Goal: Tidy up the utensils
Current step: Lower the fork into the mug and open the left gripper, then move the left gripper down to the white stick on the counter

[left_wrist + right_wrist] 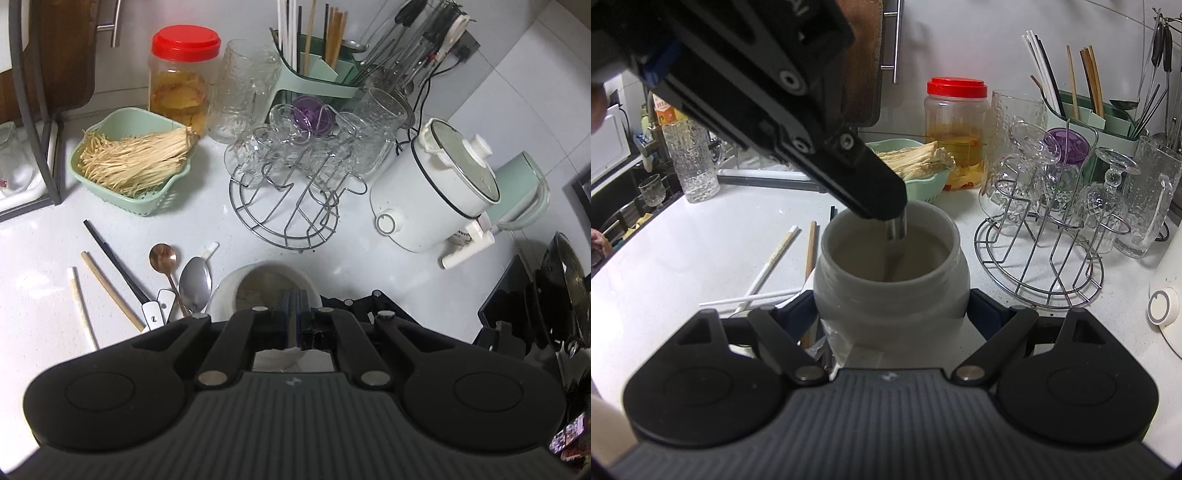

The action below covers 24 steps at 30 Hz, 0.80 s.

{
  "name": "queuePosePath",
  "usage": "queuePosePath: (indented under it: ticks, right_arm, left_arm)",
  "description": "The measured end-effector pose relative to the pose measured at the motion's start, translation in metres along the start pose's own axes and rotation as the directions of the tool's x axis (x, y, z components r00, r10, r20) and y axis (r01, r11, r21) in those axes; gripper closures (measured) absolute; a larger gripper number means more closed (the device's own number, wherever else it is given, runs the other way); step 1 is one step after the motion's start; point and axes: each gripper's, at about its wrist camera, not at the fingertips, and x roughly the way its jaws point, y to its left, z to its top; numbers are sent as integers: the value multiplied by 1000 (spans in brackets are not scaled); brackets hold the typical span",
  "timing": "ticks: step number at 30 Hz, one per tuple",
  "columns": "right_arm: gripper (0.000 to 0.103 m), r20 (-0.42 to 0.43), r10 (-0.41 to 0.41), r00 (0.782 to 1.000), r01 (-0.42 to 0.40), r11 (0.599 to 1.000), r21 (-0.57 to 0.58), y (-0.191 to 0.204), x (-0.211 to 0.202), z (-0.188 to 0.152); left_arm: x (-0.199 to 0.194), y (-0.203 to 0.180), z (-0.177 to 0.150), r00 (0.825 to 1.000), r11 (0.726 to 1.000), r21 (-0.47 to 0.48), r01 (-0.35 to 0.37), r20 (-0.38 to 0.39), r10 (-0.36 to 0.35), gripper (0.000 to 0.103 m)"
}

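Fingers of the left gripper (895,218) pinch a metal utensil (894,243) pointing straight down into the jar (890,291), which the right gripper (891,314) clasps.

Even, cool indoor light; the white worktop (44,302) glares softly, shadows are faint. Fisheye bending curves the edges, corners darken, and near parts blur.
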Motion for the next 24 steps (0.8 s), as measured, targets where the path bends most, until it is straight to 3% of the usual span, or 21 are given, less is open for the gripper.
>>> queuePosePath:
  ticks: [2,7,18,24]
  right_arm:
    - [14,0,1,1000,-1,1000,-1,0,0,0]
    - [14,1,3,1000,-3,1000,-4,1,0,0]
    - [14,12,8,1000,-8,1000,-9,0,-1,-1]
    - [14,18,-1,1000,1,1000,-2,-4,-1,-1]
  left_arm:
    - [-3,1,1,1000,1000,-9,-1,16,1,100]
    - [-13,2,-1,998,999,-23,-22,65,23,69]
    - [-40,-1,-12,974,997,-19,-79,212,81,69]
    - [-49,12,-20,957,991,-68,-117,261,131,69]
